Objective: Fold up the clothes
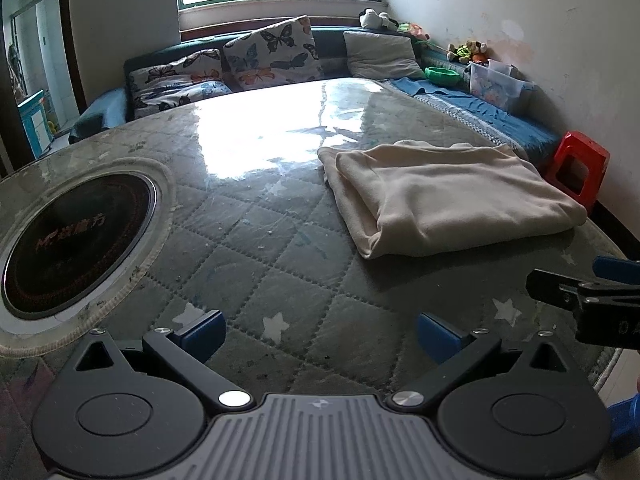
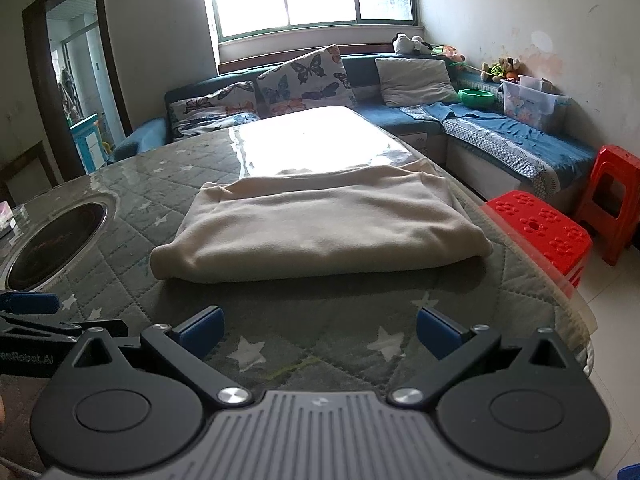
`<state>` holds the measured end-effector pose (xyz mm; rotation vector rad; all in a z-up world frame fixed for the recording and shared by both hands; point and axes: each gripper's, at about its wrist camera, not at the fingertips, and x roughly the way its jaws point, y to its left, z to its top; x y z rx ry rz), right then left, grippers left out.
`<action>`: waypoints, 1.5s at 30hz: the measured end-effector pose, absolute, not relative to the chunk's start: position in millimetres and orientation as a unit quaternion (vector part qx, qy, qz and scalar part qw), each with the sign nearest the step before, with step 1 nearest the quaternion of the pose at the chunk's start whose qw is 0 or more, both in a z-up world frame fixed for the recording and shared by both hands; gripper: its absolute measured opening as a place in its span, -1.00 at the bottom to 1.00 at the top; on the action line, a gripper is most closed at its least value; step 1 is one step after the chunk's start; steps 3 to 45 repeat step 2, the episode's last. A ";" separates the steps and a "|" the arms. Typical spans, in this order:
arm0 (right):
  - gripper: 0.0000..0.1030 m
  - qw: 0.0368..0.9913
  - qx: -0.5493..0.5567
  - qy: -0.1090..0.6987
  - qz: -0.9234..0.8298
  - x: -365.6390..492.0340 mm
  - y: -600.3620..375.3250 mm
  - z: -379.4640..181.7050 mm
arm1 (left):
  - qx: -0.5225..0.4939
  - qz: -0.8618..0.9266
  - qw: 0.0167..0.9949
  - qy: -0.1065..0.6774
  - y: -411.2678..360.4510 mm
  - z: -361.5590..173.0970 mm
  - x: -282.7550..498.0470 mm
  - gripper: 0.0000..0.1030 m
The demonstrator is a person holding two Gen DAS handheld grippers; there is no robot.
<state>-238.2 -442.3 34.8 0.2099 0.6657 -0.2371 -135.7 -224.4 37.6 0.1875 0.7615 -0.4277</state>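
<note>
A cream garment lies folded into a thick rectangle on the quilted grey-green table cover. In the right wrist view the garment lies straight ahead, a short way beyond my fingers. My left gripper is open and empty, low over the table, with the garment ahead to its right. My right gripper is open and empty over the table's near edge. The right gripper's fingers show at the right edge of the left wrist view. The left gripper's fingers show at the left edge of the right wrist view.
A round black cooktop is set into the table at the left. Red plastic stools stand by the table's right side. A blue corner sofa with butterfly pillows and a clear storage box runs behind.
</note>
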 end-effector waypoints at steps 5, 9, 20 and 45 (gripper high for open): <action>1.00 0.933 0.103 0.326 -0.116 -237.9 -442.0 34.9 | 0.097 -0.205 0.903 0.366 -225.5 37.6 -135.8 1.00; 1.00 0.933 0.103 0.326 -0.116 -237.9 -442.0 34.9 | 0.097 -0.205 0.903 0.366 -225.5 37.6 -135.8 1.00; 1.00 0.933 0.103 0.326 -0.116 -237.9 -442.0 34.9 | 0.097 -0.205 0.903 0.366 -225.5 37.6 -135.8 1.00; 1.00 0.933 0.103 0.326 -0.116 -237.9 -442.0 34.9 | 0.097 -0.205 0.903 0.366 -225.5 37.6 -135.8 1.00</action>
